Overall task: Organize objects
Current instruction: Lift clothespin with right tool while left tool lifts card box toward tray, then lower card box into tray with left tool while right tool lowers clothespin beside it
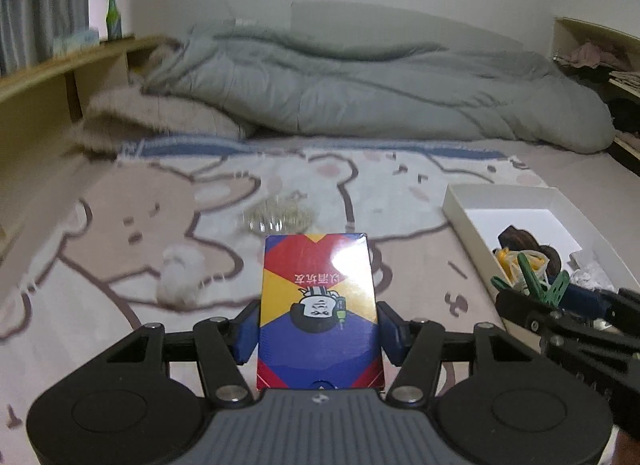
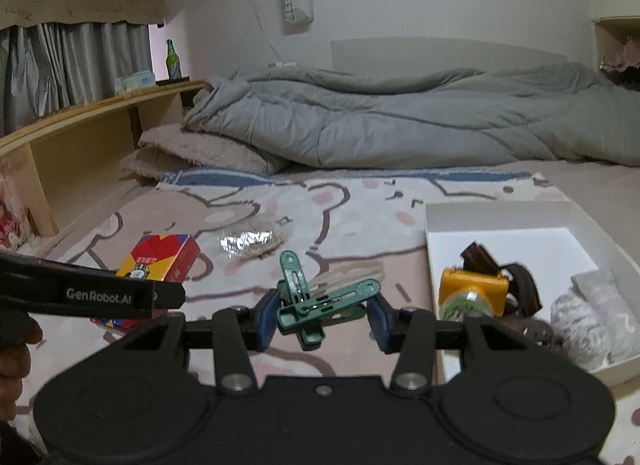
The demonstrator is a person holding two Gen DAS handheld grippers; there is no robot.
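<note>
The left gripper (image 1: 318,329) clamps the card box (image 1: 318,309); the right gripper (image 2: 322,315) clamps green clips (image 2: 316,301). Advice: release each low inside the white box (image 2: 496,215), avoiding the yellow item (image 2: 474,291).

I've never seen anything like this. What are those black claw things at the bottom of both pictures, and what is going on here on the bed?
No robot here: a person holds two hand-held grippers, each carrying a wide-angle camera looking along its fingers. One picture comes from each.

The left gripper is shut on a red, yellow and blue card box. The right gripper is shut on a pair of green plastic clothes pegs.

Beneath lies a cartoon-bear blanket, with a crinkly clear wrapper on it. At the right sits an open white cardboard box, already holding a yellow tape dispenser, something dark brown and some whitish fluffy stuff. A rumpled grey duvet lies behind.
</note>
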